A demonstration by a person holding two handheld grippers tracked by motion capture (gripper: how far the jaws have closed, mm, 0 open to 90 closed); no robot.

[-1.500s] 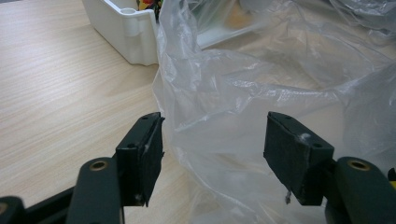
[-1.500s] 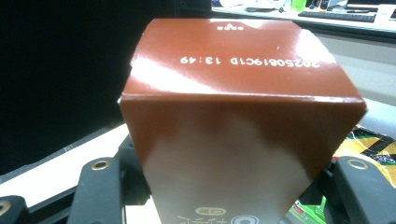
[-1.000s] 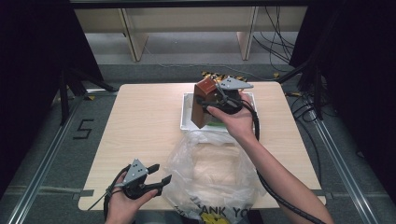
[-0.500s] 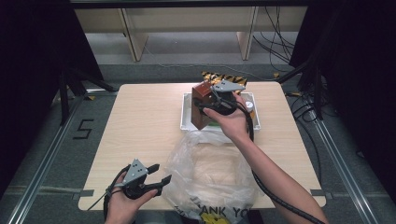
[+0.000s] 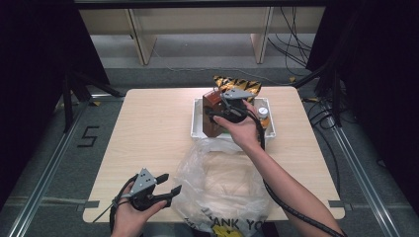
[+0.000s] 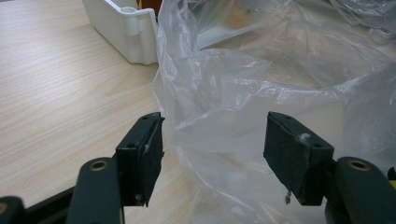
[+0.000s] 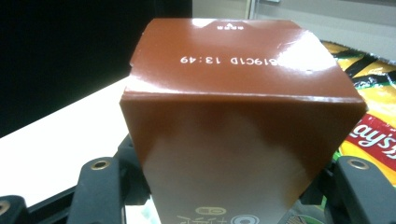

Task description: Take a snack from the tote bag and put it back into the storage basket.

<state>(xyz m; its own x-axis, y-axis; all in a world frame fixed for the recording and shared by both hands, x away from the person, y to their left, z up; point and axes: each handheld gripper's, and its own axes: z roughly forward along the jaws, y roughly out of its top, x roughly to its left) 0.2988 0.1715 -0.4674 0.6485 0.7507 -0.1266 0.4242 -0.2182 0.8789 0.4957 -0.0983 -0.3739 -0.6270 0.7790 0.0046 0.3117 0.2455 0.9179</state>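
Observation:
A brown carton (image 5: 212, 112) stands upright over the left part of the white tray (image 5: 270, 131), and my right gripper (image 5: 221, 106) is shut on it. In the right gripper view the carton (image 7: 243, 116) sits between both jaws, with a printed date code on its top flap. A clear plastic bag (image 5: 222, 180) lies crumpled at the table's near middle. Just left of the bag, at the front edge, my left gripper (image 5: 167, 183) is open. Its pads (image 6: 140, 156) are spread with only the bag's film (image 6: 261, 84) behind them.
A yellow and black chips bag (image 5: 241, 84) lies behind the tray, and its red logo (image 7: 371, 133) shows past the carton. A small capped bottle (image 5: 263, 114) lies in the tray's right part. The tray's corner (image 6: 123, 28) rises beyond the bag. Bare wood (image 5: 148, 128) spreads to the left.
My right gripper has brought the carton slightly nearer and more upright over the tray. The left gripper has stayed where it was, still open.

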